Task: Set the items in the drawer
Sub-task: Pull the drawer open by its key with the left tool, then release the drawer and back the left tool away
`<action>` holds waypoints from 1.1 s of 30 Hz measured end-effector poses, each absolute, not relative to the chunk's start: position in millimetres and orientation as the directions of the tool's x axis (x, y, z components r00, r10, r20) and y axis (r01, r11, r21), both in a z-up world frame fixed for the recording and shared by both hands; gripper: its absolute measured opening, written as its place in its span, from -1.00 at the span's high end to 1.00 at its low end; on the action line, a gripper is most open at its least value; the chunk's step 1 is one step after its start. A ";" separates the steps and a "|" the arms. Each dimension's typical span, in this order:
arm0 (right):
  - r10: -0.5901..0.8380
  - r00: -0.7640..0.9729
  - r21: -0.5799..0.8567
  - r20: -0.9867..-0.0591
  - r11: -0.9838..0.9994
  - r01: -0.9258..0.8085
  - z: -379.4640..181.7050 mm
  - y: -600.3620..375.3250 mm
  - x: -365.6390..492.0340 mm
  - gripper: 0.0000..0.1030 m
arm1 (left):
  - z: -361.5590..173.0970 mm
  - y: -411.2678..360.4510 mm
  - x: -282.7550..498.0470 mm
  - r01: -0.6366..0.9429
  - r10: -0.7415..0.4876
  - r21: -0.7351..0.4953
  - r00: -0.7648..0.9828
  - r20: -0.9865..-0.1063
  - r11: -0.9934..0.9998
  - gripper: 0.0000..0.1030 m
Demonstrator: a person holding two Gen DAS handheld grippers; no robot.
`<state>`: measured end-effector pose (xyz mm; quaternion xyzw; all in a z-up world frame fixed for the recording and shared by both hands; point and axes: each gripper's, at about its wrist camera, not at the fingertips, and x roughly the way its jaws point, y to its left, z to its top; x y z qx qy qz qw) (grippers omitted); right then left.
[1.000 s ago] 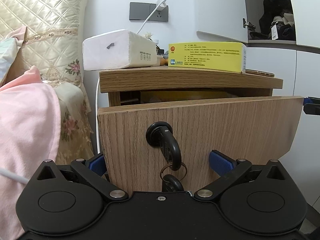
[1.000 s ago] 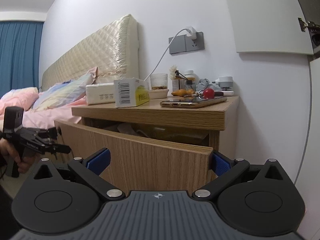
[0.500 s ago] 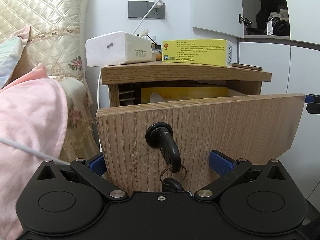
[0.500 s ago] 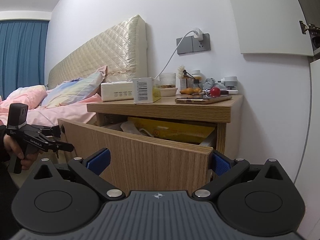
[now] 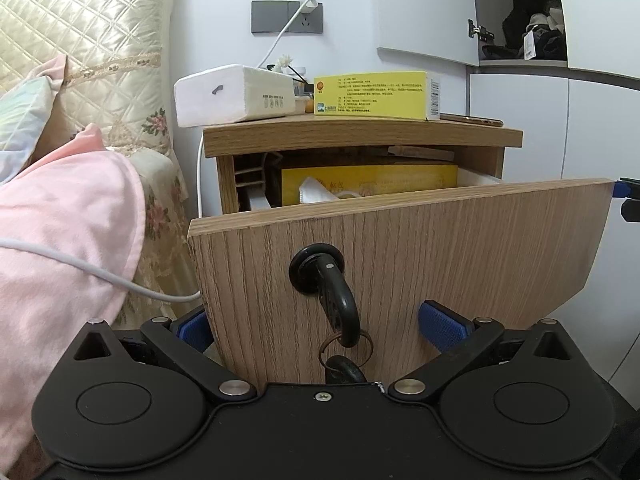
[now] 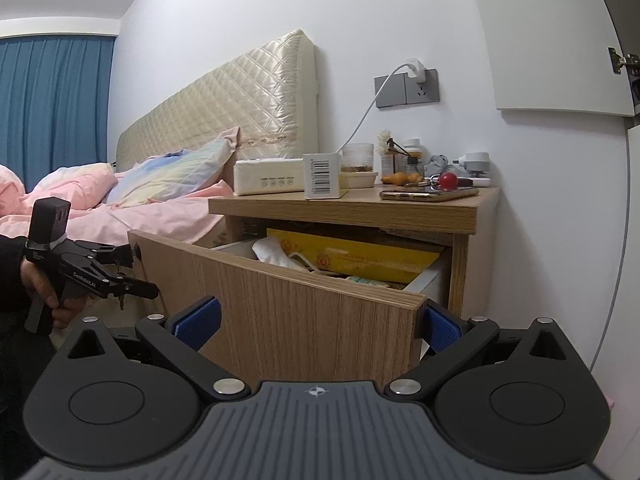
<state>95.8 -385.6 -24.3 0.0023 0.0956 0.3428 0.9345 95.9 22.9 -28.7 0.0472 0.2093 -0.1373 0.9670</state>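
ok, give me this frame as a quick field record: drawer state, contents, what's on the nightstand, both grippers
drawer: pulled partly open, front panel facing the left gripper
lock: black key in the drawer front, a second key hanging from its ring
drawer contents: yellow package, white tissue-like wad; the rest is hidden
nightstand top: white tissue pack, yellow box, phone, jars and small clutter
left gripper: open, fingers either side of the key, nothing held
right gripper: open, straddling the drawer front's right end
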 end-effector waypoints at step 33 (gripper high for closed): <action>0.653 0.730 0.069 -0.202 0.753 -0.654 -21.5 -385.9 79.2 -1.00 | -31.9 18.9 72.8 0.238 -0.202 0.043 0.896 -0.396 0.970 -0.99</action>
